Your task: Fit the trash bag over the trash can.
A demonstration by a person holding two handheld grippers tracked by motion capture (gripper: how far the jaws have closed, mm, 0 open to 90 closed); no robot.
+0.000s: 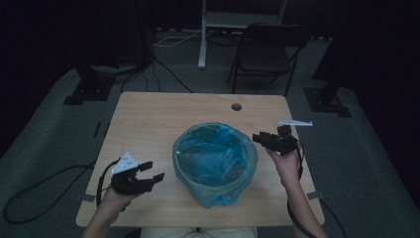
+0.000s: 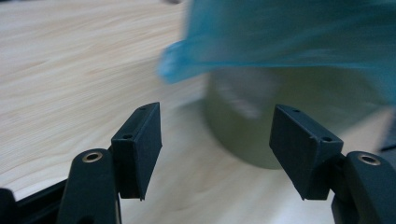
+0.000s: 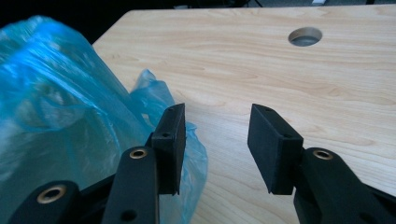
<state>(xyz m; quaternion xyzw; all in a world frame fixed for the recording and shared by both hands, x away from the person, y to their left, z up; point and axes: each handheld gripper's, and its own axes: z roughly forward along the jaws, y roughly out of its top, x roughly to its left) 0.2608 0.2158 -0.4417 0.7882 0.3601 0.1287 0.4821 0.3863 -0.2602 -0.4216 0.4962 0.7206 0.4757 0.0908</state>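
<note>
Standing on wooden table (image 1: 148, 124), lined bin (image 1: 215, 163), dim room

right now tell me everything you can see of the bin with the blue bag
The bin stands upright near the middle of the wooden table, its mouth open. A thin, crinkled, translucent blue plastic bag lines it and folds over the rim, hanging down the outside. Below the liner the left gripper view shows a round, dull grey-green wall. Nothing shows inside but the liner. Both hand-held grippers flank it, jaws open, neither touching.
</note>
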